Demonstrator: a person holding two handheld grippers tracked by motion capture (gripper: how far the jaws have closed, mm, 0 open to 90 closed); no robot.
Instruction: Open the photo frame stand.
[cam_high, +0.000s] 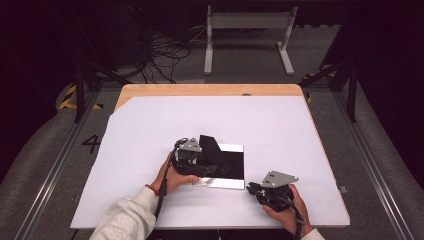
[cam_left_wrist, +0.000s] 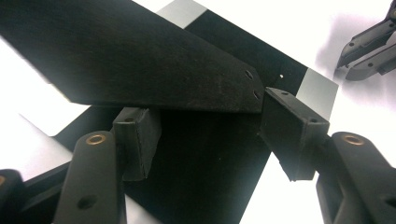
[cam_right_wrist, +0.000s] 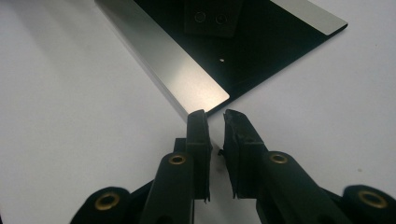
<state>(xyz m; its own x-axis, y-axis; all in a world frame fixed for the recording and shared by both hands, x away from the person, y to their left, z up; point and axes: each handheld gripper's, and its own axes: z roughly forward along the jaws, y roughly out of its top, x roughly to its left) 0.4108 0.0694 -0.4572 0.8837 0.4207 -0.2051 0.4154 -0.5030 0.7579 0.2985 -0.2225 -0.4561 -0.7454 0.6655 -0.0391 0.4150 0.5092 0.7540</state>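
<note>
High view, left to right: left gripper (cam_high: 202, 167) low over the white sheet (cam_high: 145, 130), jaws about half open and set astride the lower edge of a black flap (cam_high: 211, 149). One pad (cam_left_wrist: 292, 130) against the flap's end corner, the other tucked under its edge; no firm squeeze to be seen. Flap tilted up from a flat black plate (cam_high: 235, 162) with silver strips along two sides, lying near the middle of the sheet, just right of that gripper.

Right gripper (cam_high: 254, 189) at the plate's near right corner, jaws all but closed, only a thin slit between them and nothing visible in it; tips just touching the corner, probably to pin it.

For a clean lift of the flap: close squarely on the edge, well in from the corner, keep the plate flat, swing about the hinge line without dragging.
</note>
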